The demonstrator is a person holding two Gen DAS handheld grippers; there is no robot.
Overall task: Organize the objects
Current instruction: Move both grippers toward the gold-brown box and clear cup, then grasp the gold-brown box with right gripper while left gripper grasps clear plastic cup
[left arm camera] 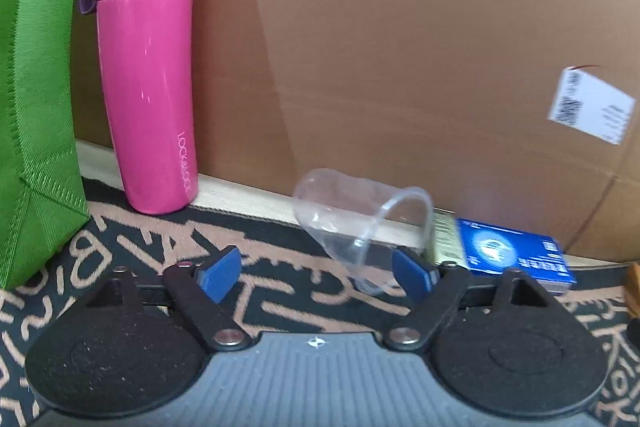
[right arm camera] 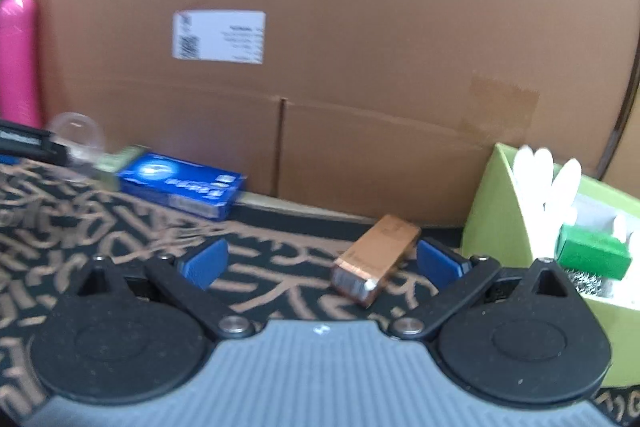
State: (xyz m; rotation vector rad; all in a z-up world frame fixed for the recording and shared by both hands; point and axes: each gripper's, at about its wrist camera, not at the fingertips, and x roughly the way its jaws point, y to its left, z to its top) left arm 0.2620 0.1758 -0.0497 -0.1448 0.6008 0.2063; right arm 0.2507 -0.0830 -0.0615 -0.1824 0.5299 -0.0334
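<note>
Left wrist view shows the left hand-held gripper (left arm camera: 316, 269) released, its blue pads spread wide over a black cloth with tan lettering (left arm camera: 280, 307) that covers the tabletop. A clear plastic cup (left arm camera: 360, 227) lies on its side just ahead, its rim close to the right-side pad, though I cannot tell if they touch. A pink bottle (left arm camera: 148, 75) stands upright at the back left against a large cardboard box (left arm camera: 400, 47), beside a green bag (left arm camera: 28, 87). A blue carton (left arm camera: 516, 255) lies to the right of the cup.

From the right wrist, the right hand-held gripper (right arm camera: 322, 263) is also released. A small copper-coloured box (right arm camera: 376, 259) lies on the cloth between its pads, nearer the right-side one, not pinched. A light-green tray (right arm camera: 504, 211) at the right edge holds a green block (right arm camera: 592, 255) and white items.
</note>
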